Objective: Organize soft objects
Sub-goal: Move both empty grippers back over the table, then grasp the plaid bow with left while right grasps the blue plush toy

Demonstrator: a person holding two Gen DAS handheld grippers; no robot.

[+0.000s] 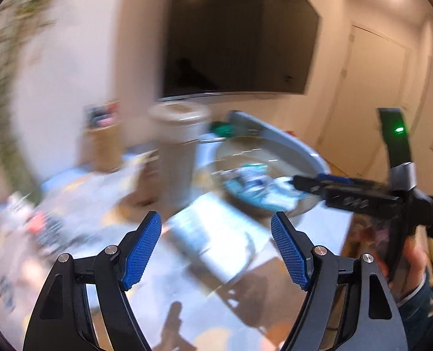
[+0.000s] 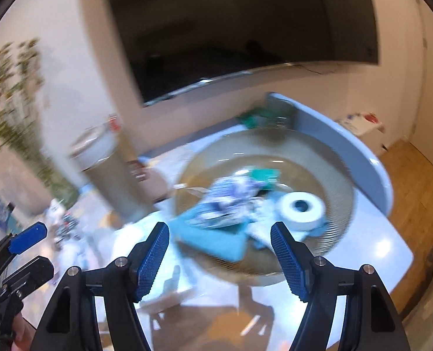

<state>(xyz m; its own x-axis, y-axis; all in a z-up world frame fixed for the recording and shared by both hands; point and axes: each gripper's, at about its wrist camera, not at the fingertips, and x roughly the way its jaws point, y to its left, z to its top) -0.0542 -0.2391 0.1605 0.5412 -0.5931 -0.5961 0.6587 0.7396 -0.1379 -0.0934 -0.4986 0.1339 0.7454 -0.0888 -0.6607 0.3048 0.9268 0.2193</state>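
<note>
A round woven basket [image 2: 342, 175] stands on a light blue table [image 2: 392, 242]. It holds a teal cloth [image 2: 216, 239], a blue-and-white patterned cloth [image 2: 231, 193] and a white paper roll [image 2: 301, 207]. My right gripper [image 2: 219, 231] is open and empty, held above the basket's near rim. My left gripper [image 1: 216, 222] is open and empty above the table, left of the basket [image 1: 245, 158]. The right gripper [image 1: 319, 187] shows in the left wrist view reaching over the basket. Both views are blurred.
A tall beige cylinder bin [image 2: 111, 169] stands left of the basket. A dark TV screen [image 2: 240, 29] hangs on the wall behind. A leafy plant [image 2: 14, 93] is at the far left. Small items [image 1: 38, 228] lie on the table's left. Wood floor [image 2: 415, 181] lies right.
</note>
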